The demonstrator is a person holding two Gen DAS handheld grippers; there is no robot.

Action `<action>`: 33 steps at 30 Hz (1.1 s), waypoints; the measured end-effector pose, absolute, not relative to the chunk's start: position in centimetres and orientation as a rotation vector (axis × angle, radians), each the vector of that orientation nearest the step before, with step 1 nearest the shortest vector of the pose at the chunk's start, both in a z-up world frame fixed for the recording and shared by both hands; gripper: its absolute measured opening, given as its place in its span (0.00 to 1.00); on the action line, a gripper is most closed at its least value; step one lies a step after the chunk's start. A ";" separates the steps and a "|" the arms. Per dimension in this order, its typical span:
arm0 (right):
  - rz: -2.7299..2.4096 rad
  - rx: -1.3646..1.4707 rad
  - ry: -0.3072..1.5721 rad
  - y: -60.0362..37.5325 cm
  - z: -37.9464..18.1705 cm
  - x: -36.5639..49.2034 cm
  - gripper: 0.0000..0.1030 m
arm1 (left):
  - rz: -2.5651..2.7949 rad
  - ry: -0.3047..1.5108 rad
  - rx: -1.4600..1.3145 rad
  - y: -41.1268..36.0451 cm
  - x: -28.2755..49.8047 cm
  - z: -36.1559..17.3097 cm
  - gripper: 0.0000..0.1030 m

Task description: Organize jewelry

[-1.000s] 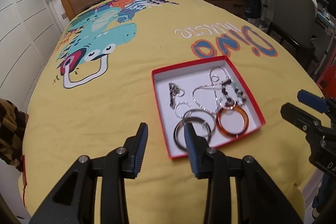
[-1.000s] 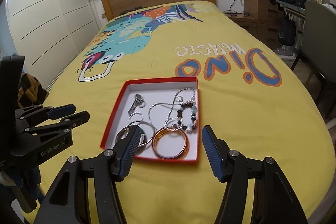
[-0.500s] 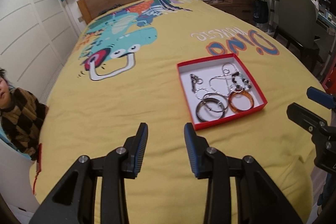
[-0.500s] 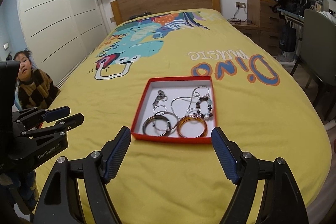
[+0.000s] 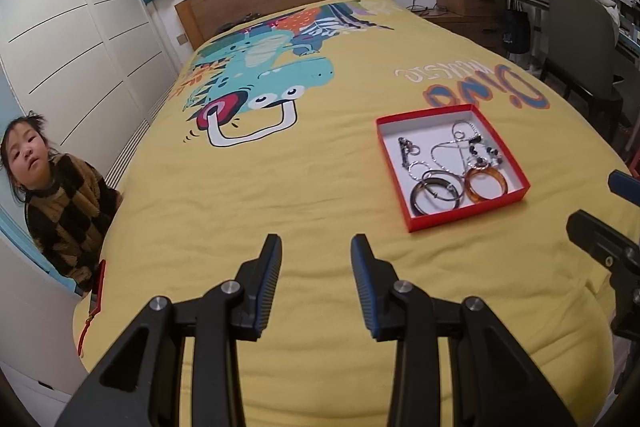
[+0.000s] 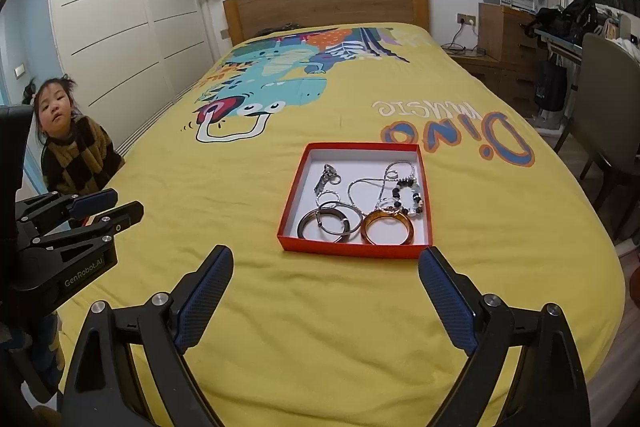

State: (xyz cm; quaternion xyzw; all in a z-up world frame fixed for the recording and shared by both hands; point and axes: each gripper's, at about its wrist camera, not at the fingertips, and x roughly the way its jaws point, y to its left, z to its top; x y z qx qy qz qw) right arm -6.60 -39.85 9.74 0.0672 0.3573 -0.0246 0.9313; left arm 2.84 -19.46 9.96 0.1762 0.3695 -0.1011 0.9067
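Left gripper [image 5: 316, 253] hangs over bare yellow bedspread [image 5: 280, 187], its two blue ribbed pads part-way apart and nothing between them. Off to its right in this left wrist view sits one shallow square red box [image 5: 466, 218] with a white floor, well apart from the pads and near the bed's right edge. Inside it: one amber bangle [image 5: 486, 183], glossy and round, one dark metal bangle [image 5: 430, 197] overlapped by thin silver hoops, one beaded bracelet [image 5: 484, 155] in black and pale beads, a fine silver chain [image 5: 450, 147] and a small metal charm piece [image 5: 405, 149]; smaller bits are too tangled to count. Wide wrinkled cloth lies open on the left, running to the edge where a child in a brown checked sweater [image 5: 68, 215] stands. Over to the right wrist view: right gripper [image 6: 326, 285] has its jaws opening, already very wide, empty, with the red box [image 6: 352, 251] just beyond the tips and roughly centred between them. Amber bangle [image 6: 386, 227] and dark bangle [image 6: 322, 227] lie side by side along the box's near wall. Left gripper [image 6: 108, 207] pokes in from the left, over the bed's edge, beside the child [image 6: 76, 163]. One wooden headboard [image 6: 328, 3] closes the far end.
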 end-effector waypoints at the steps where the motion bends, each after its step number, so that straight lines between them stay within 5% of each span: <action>1: -0.051 0.139 0.735 -39.8 9.6 -6.6 0.91 | -0.203 0.764 0.369 -19.4 2.8 9.9 0.33; 22: -0.079 0.221 0.819 -42.8 5.3 -4.9 0.92 | -0.244 0.936 0.411 -23.7 7.2 4.7 0.33; 33: -0.143 0.257 0.756 -48.1 4.5 -1.0 0.93 | -0.301 0.831 0.309 -28.6 14.7 4.6 0.33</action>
